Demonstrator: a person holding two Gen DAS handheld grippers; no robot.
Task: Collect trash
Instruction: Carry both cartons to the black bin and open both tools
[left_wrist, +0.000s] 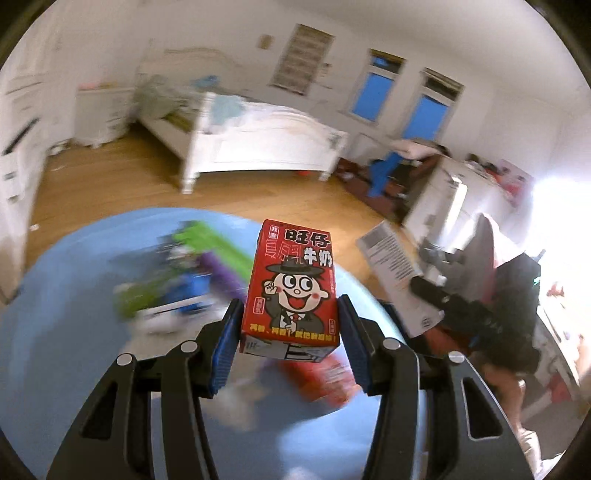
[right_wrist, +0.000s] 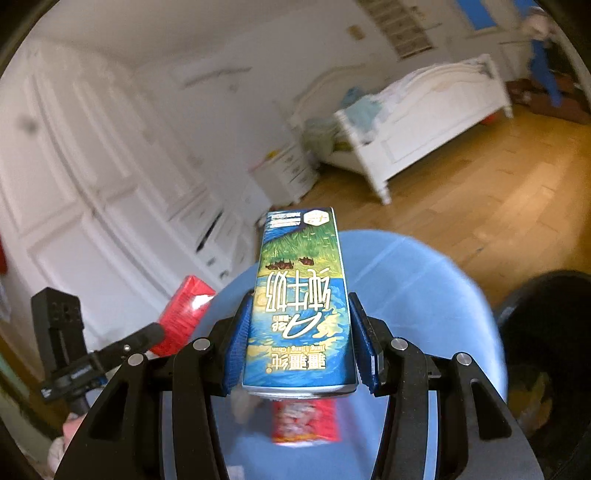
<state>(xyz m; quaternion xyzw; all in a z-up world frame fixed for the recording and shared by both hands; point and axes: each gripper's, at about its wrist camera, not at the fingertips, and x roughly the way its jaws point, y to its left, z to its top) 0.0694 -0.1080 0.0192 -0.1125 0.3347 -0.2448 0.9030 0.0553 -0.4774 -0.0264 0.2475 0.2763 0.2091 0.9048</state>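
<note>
Red milk carton (left_wrist: 291, 291) clamped in left jaws, blue carton (right_wrist: 301, 306) in right; blue bin (right_wrist: 424, 295) below.

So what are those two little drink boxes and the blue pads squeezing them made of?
Red carton: looks like coated paperboard, with sharp folded edges and glossy print. Blue carton: seemingly the same, a printed sheen and a folded flap at its end. Pads: probably rubber or soft plastic, matte blue with a ribbed face; the frames cannot settle which.

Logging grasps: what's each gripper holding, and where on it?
Left gripper: red milk carton, jaws on its two lower sides. Right gripper: blue milk carton, clamped by its sides near one end.
</note>
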